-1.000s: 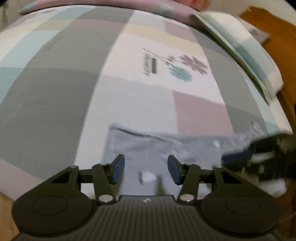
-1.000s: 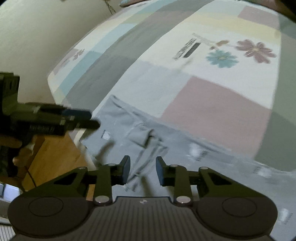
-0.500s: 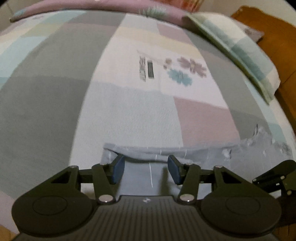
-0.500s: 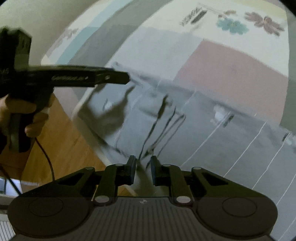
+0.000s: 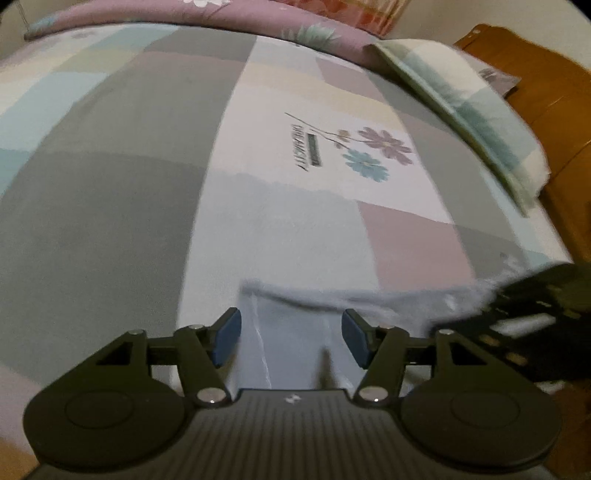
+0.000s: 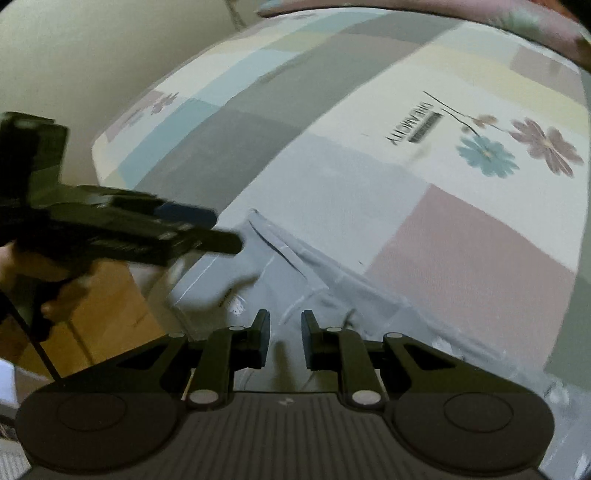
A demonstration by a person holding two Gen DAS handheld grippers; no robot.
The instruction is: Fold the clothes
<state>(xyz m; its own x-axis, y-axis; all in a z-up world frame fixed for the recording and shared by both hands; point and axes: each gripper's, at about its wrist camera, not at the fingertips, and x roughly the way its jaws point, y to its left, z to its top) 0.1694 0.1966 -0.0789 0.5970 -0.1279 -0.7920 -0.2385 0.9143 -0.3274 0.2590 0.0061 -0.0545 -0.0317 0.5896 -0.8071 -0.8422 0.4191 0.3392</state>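
A grey garment [image 5: 295,332] with thin pale lines lies spread along the near edge of the bed, its folded top hem [image 6: 295,254] running across the patchwork sheet [image 5: 280,229]. My left gripper [image 5: 291,335] hovers over the garment's left corner, jaws wide open with only cloth below them. My right gripper [image 6: 284,338] hangs low over the rumpled middle of the garment [image 6: 332,284], open by a narrow gap with nothing pinched. In the right wrist view the left gripper [image 6: 192,236] shows blurred, held by a hand [image 6: 40,266]. The right gripper [image 5: 535,314] is a dark blur at the left view's right edge.
A checked pillow [image 5: 461,110] lies at the bed's far right against a wooden headboard [image 5: 546,96]. A purple floral quilt [image 5: 221,18] runs along the far side. Wood floor [image 6: 110,295] and a pale wall [image 6: 74,55] lie past the bed's left edge.
The right gripper has pulled back up from close to the garment and its jaws have spread slightly. The left gripper stayed open and shifted a little left along the hem.
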